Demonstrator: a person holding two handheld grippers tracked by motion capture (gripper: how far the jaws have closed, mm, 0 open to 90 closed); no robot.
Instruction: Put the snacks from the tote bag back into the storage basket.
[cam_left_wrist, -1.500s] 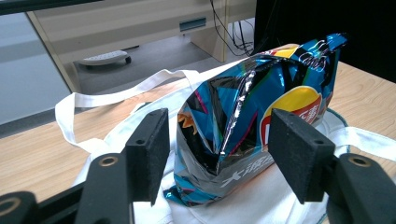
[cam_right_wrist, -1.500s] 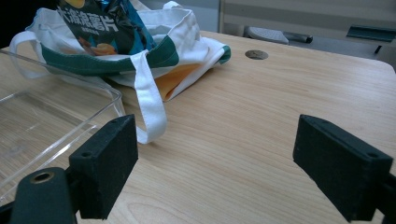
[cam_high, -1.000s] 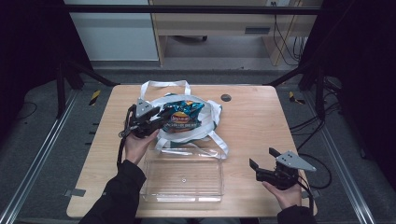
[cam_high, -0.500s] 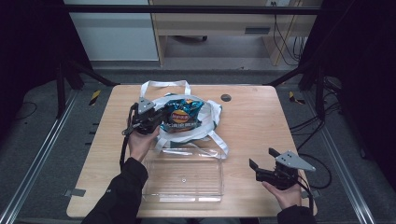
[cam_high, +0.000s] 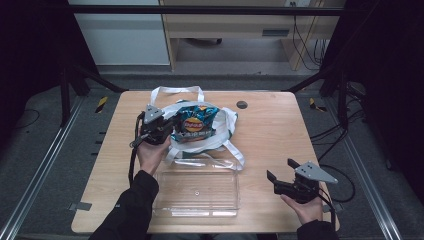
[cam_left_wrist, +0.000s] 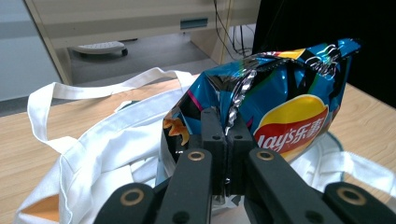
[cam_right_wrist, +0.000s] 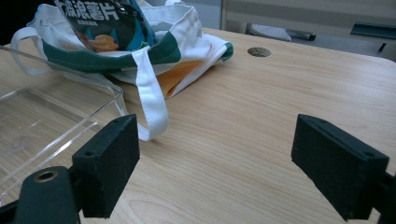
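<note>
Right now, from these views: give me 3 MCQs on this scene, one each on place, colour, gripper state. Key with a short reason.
1. Where does the clear plastic tray lie?
A. inside the bag
B. on the table, on the person's side of the tote bag
C. by the table's far edge

2. What is the main colour of the chip bag?
A. blue
B. red
C. green

3. How does the left gripper stand?
A. wide open
B. shut on nothing
C. shut on the chip bag's edge

Key: B, the high view shows the tray nearer the forearms; A, blue foil dominates; C, the jaws pinch the foil in the left gripper view.
</note>
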